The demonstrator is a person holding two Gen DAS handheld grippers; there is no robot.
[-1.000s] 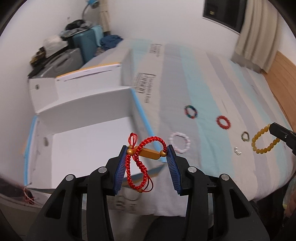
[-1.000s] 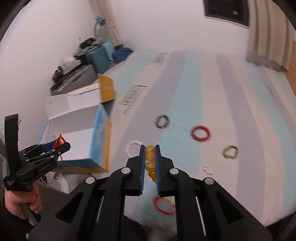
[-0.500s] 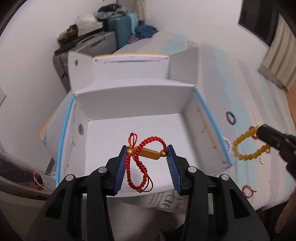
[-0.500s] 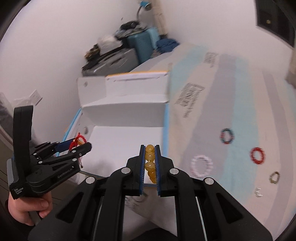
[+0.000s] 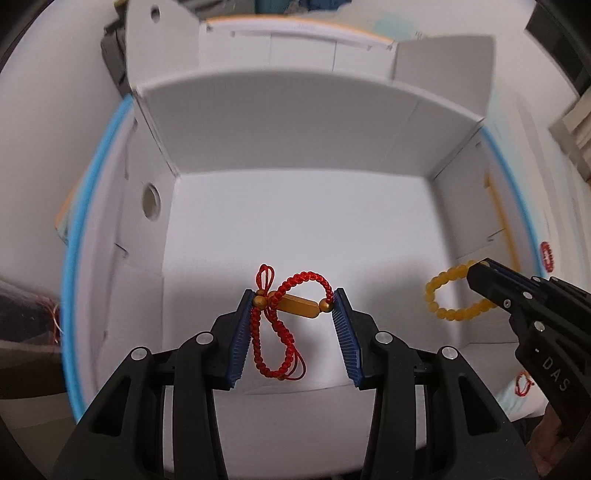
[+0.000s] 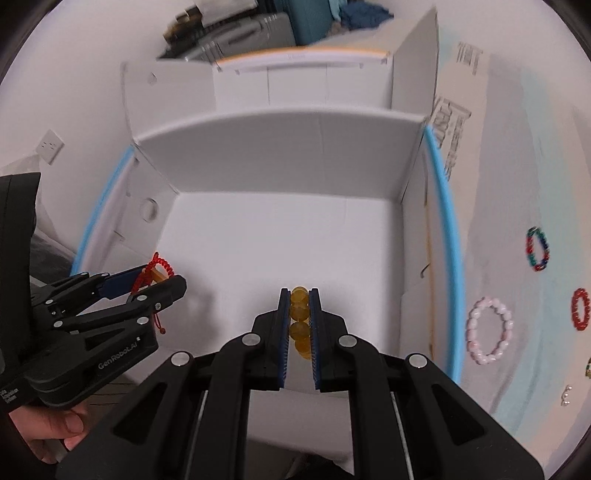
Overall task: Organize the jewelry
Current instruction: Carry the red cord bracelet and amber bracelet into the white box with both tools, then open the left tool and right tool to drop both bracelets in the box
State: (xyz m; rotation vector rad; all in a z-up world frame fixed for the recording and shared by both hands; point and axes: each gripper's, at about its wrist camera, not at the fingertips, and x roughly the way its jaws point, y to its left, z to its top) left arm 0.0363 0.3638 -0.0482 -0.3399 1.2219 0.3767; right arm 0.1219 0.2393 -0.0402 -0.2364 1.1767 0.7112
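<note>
My left gripper (image 5: 294, 303) is shut on a red braided bracelet (image 5: 275, 332) with a gold bar, and holds it over the open white cardboard box (image 5: 295, 118). It also shows at the left of the right wrist view (image 6: 162, 277). My right gripper (image 6: 299, 295) is shut on a yellow bead bracelet (image 6: 299, 321), also above the box floor; this bracelet hangs from it in the left wrist view (image 5: 448, 291). The box (image 6: 280, 144) has blue-taped side rims and an empty white floor.
On the striped bedspread right of the box lie a pink bead bracelet (image 6: 487, 330), a red one (image 6: 580, 308), a multicoloured one (image 6: 537, 249) and a small silver piece (image 6: 565, 395). Luggage and clutter (image 6: 236, 33) stand beyond the box by the wall.
Both grippers have moved left from above the bed to above the box and closer to its floor, each still holding its bracelet.
</note>
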